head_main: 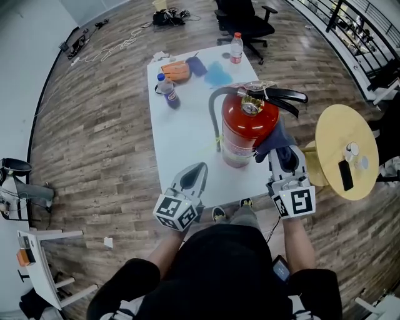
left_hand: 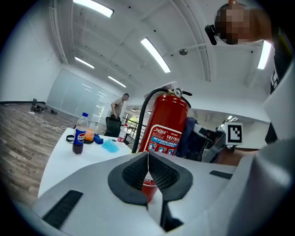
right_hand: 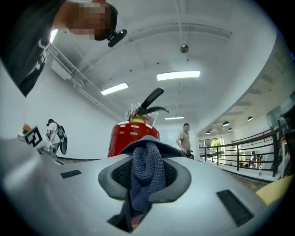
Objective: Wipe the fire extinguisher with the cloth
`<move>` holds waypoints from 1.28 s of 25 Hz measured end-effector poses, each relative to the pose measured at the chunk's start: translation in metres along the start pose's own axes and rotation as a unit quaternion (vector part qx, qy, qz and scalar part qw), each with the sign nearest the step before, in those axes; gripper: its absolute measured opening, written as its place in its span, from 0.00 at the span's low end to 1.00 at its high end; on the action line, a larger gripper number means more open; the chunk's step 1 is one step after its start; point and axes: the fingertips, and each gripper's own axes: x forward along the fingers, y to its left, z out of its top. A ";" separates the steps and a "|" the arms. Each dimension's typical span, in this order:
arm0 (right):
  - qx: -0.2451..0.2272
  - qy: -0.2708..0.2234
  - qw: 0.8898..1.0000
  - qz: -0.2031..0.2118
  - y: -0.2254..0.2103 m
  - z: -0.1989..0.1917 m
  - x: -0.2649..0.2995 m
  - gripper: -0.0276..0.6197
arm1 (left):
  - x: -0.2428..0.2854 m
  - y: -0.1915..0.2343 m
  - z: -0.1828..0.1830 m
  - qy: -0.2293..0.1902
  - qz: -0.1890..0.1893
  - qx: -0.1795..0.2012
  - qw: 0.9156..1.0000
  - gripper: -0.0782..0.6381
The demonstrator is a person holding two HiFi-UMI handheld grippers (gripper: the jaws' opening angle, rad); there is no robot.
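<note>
White tabletop point(head_main: 187, 144) carrying, at its far end, a dark cola bottle point(head_main: 167, 91) with a blue cap, an orange object point(head_main: 175, 70), a dark-blue item point(head_main: 197, 65) just beside it, a pale-blue patch point(head_main: 218, 74) and a red-capped clear bottle point(head_main: 235, 48). Beyond: black office chair point(head_main: 245, 19). Right: round yellow table point(head_main: 337, 134) bearing a black phone point(head_main: 344, 175). Wood-plank floor point(head_main: 94, 137); cables point(head_main: 115, 47) at far left.
</note>
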 end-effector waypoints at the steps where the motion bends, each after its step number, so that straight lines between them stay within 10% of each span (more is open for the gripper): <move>1: 0.009 -0.012 1.000 0.007 -0.002 0.010 0.003 0.15 | 0.003 0.000 0.000 0.000 0.000 0.000 1.000 0.14; 5: 0.100 0.033 0.994 0.018 -0.015 -0.042 0.004 0.15 | 0.016 -0.005 0.001 -0.001 -0.002 0.001 1.000 0.14; 12: 0.243 0.189 0.950 0.047 -0.025 -0.164 -0.002 0.15 | 0.042 -0.018 0.006 -0.003 0.004 0.008 1.000 0.14; 16: 0.172 0.169 0.967 0.085 -0.034 -0.121 0.012 0.15 | 0.062 -0.023 0.014 -0.011 0.025 0.014 1.000 0.14; 22: 0.108 0.010 0.977 0.182 -0.052 0.021 0.050 0.15 | 0.080 -0.026 0.031 -0.023 0.070 0.026 0.997 0.14; 32: 0.159 0.179 0.922 0.304 -0.047 -0.119 0.101 0.15 | 0.086 -0.013 0.052 -0.052 0.147 0.035 0.987 0.14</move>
